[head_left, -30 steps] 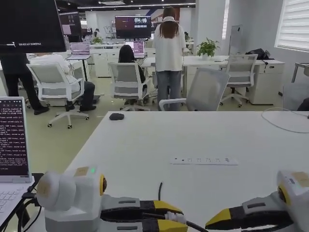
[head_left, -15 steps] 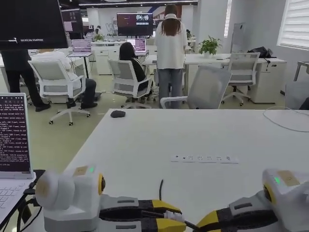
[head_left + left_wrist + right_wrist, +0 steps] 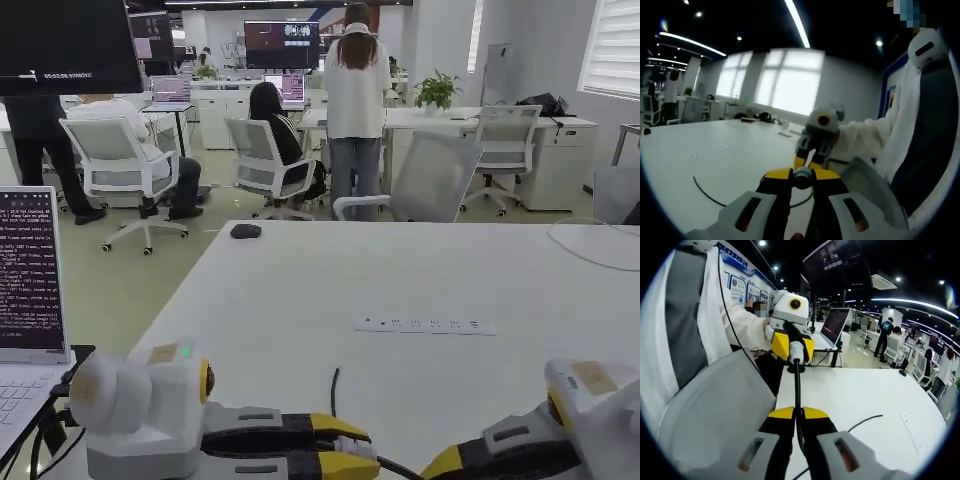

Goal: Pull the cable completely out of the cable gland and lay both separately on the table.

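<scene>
My left gripper [image 3: 350, 450] is at the near edge of the white table [image 3: 400, 270], shut on a small white cable gland [image 3: 364, 449]. A thin black cable [image 3: 333, 385] runs out of the gland toward my right gripper [image 3: 440, 466], and its other part trails over the table. In the right gripper view my right gripper [image 3: 796, 413] is shut on the taut cable [image 3: 797, 385], a short way from the gland [image 3: 796, 351] held by the left gripper [image 3: 791, 346]. In the left gripper view the gland [image 3: 802, 176] sits between the yellow jaw tips, with the right gripper [image 3: 806, 161] close behind it.
A white power strip [image 3: 425, 325] lies mid-table and a dark mouse [image 3: 245, 231] lies at the far edge. An open laptop [image 3: 25, 280] stands to the left. A thin white cable loop [image 3: 590, 262] lies far right. Office chairs and people are beyond the table.
The head view has tilted a little. My right gripper sits slightly lower and nearer the left one. Both grips are unchanged.
</scene>
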A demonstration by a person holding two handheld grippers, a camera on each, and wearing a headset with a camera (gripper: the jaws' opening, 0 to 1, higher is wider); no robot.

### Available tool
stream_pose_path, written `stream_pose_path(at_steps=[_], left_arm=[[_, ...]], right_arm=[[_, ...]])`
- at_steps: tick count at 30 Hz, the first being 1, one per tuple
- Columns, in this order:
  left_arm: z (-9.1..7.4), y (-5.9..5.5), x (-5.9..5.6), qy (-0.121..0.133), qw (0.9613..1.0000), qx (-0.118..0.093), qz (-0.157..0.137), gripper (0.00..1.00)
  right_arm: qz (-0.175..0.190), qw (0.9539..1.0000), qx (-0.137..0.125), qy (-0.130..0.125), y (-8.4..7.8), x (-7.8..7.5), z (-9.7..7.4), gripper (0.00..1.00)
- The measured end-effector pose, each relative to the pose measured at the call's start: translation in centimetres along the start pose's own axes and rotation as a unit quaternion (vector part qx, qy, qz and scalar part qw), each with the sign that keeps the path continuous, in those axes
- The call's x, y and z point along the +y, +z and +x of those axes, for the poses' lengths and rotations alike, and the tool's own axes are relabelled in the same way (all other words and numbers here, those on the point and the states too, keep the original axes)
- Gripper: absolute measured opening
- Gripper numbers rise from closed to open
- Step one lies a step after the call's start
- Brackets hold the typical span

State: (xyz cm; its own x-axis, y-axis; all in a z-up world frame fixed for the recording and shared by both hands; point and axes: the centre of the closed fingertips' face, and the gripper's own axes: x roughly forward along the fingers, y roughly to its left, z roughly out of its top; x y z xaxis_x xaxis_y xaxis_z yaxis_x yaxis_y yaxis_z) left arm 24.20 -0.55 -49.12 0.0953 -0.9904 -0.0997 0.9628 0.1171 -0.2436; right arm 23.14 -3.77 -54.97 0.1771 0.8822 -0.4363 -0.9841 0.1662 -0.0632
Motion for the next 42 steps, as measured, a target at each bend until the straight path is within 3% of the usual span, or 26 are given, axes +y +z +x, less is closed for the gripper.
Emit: stream_pose_path(at_steps=[11, 17, 20, 26, 38, 42], left_arm=[[-0.6, -0.3, 0.4, 0.011, 0.9999, -0.002, -0.008, 0.16], [-1.3, -0.5, 0.8, 0.019, 0.9997, -0.006, -0.015, 0.16], [-1.6, -0.9, 1.1, 0.025, 0.9995, -0.005, -0.02, 0.16], [-1.8, -1.6, 1.4, 0.033, 0.9989, -0.007, -0.032, 0.16], [-2.5, -3.2, 2.4, 0.052, 0.9968, -0.007, -0.06, 0.17], [-2.5, -3.5, 2.8, 0.056, 0.9963, -0.006, -0.066, 0.17]], right_arm=[[0.021, 0.9995, 0.021, -0.011, -2.8, -0.8, -0.4, 0.03], [0.046, 0.9978, 0.042, -0.024, -5.3, -1.4, -0.5, 0.03], [0.059, 0.9957, 0.058, -0.041, -6.9, -2.1, -0.4, 0.03], [0.078, 0.9901, 0.1, -0.06, -10.4, -3.1, 1.1, 0.04], [0.089, 0.9866, 0.128, -0.047, -13.9, -3.3, 5.2, 0.04], [0.085, 0.9832, 0.153, -0.052, -15.7, -3.7, 6.1, 0.05]])
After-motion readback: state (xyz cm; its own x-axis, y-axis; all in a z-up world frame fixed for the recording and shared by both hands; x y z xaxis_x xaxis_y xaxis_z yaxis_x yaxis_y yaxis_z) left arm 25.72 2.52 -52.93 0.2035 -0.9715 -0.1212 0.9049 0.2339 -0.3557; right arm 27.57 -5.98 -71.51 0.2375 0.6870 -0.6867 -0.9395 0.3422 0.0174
